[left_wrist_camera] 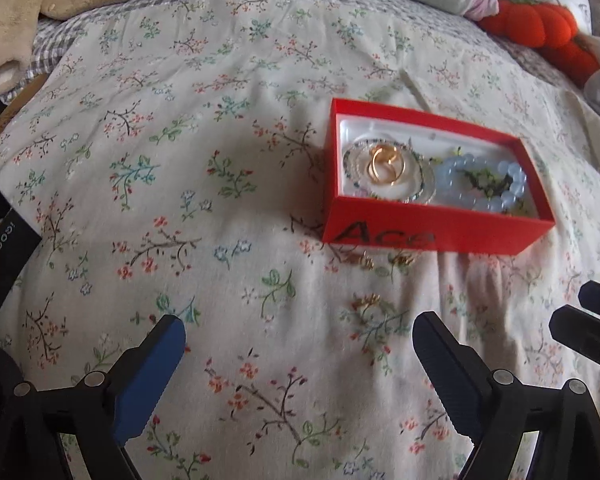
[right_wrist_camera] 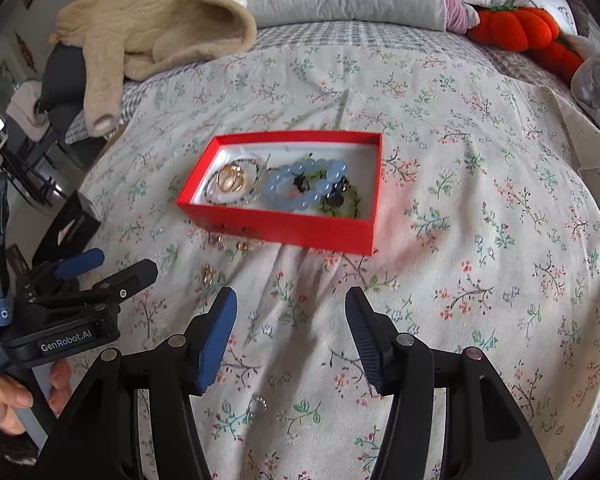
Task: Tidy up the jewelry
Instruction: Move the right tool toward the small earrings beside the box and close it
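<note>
- The right gripper (right_wrist_camera: pixel 290 334) is held wide apart and empty above the floral bedspread (right_wrist_camera: pixel 480 240); the left gripper (left_wrist_camera: pixel 300 350) is likewise spread and holds nothing.
- A small silver ring (right_wrist_camera: pixel 259 405) is seen nearest, on the cloth under the right gripper's fingers; it is judged the easiest piece to take first.
- Farther on, three small gold pieces lie loose on the cloth: one (left_wrist_camera: pixel 367 303) just ahead of the left gripper, and two (left_wrist_camera: pixel 362 260) (left_wrist_camera: pixel 403 258) near the box's front wall.
- These pieces blend into the print, so each should be centred between the pads before closing, and the cloth should not be pinched with it.
- The red box (right_wrist_camera: pixel 284 226) lies beyond, open-topped; gold hoops (right_wrist_camera: pixel 230 179), a blue bead bracelet (right_wrist_camera: pixel 306 186) and a green beaded piece (right_wrist_camera: pixel 346 204) are already inside.
- A release low over the box's white floor is advised, so that nothing bounces out.
</note>
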A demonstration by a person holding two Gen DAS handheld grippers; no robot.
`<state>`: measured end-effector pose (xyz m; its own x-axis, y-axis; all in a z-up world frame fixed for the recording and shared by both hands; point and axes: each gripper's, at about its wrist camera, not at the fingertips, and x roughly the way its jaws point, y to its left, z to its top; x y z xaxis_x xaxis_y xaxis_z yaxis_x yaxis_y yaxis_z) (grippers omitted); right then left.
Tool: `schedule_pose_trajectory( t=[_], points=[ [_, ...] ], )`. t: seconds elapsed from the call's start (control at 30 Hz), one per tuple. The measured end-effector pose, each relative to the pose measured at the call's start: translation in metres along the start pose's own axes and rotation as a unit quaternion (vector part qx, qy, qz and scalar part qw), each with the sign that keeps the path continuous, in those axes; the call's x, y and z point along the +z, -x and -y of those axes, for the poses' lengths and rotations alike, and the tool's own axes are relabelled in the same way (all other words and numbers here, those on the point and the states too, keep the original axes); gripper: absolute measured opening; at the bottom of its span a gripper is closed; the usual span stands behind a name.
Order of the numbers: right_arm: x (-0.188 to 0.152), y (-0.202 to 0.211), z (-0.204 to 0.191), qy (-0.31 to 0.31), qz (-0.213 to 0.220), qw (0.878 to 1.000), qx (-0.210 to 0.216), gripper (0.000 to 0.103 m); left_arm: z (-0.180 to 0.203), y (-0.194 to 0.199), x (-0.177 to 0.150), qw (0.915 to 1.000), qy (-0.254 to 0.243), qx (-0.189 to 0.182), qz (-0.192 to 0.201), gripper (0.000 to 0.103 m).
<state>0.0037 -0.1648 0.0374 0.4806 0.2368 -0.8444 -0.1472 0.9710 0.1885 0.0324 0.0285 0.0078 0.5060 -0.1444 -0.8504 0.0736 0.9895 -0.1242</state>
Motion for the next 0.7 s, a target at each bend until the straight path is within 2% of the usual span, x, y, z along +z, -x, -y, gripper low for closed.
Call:
schedule_pose_trajectory(
  t=[0.17,0.37,0.5,0.7],
  points=[
    [-0.036,-0.006,-0.015,0.057,-0.009,0.998,-0.004,0.059,-0.009,0.002,-0.025,0.9997,-0.023,0.009,-0.003,0.095],
    [-0.069,-0.004,-0.018,0.105,0.014,0.994,0.003,0.059,-0.024,0.001,-0.052,0.9984,-0.050,0.026,0.004,0.095],
    [-0.088,-0.002,-0.016,0.145,0.030,0.989,0.007,0.059,-0.032,0.000,-0.066,0.9976,-0.064,0.027,0.006,0.095],
    [-0.112,-0.006,-0.025,0.208,0.029,0.978,0.019,0.057,-0.032,0.000,-0.081,0.9950,-0.094,0.029,0.016,0.095]
  ],
)
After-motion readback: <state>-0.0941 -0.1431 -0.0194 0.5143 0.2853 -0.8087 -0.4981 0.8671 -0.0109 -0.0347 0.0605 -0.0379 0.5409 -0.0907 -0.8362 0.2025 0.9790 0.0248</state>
